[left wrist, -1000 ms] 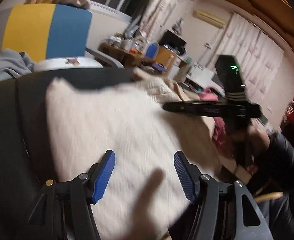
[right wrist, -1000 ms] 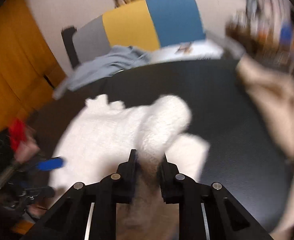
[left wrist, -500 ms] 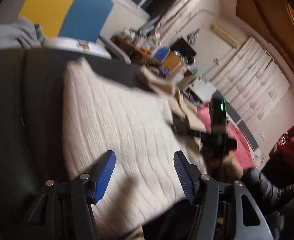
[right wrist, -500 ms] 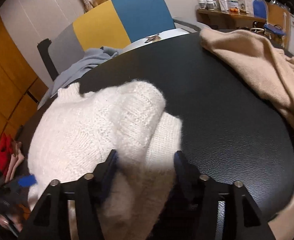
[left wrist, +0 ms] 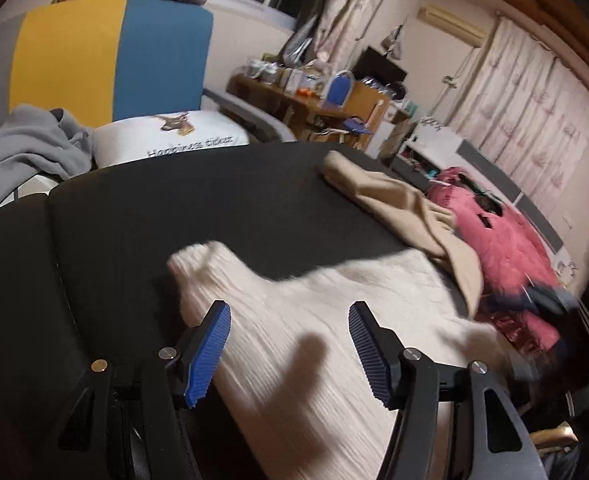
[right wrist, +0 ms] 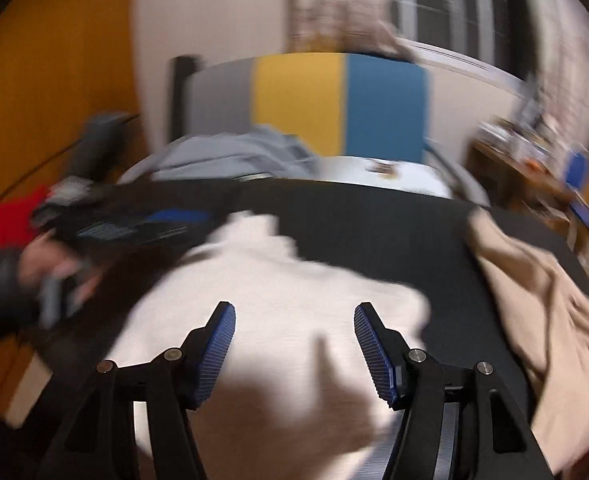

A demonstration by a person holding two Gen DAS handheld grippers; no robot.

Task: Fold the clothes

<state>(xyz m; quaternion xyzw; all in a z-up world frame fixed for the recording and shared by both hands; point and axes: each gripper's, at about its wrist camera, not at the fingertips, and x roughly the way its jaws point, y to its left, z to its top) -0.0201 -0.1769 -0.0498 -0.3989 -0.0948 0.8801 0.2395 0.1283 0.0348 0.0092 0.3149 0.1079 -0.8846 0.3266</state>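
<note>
We see the black table (left wrist: 254, 208) filling both views. On it the white knit sweater (left wrist: 334, 320) lies flat at the near edge; the beige garment (left wrist: 406, 204) is heaped on the table's right side. Left gripper (left wrist: 290, 344) and right gripper (right wrist: 294, 344) hover above the sweater, both spread with nothing between the jaws.

Ribbed white knit sweater (left wrist: 334, 340) (matt black tabletop (left wrist: 214, 208))
</note>
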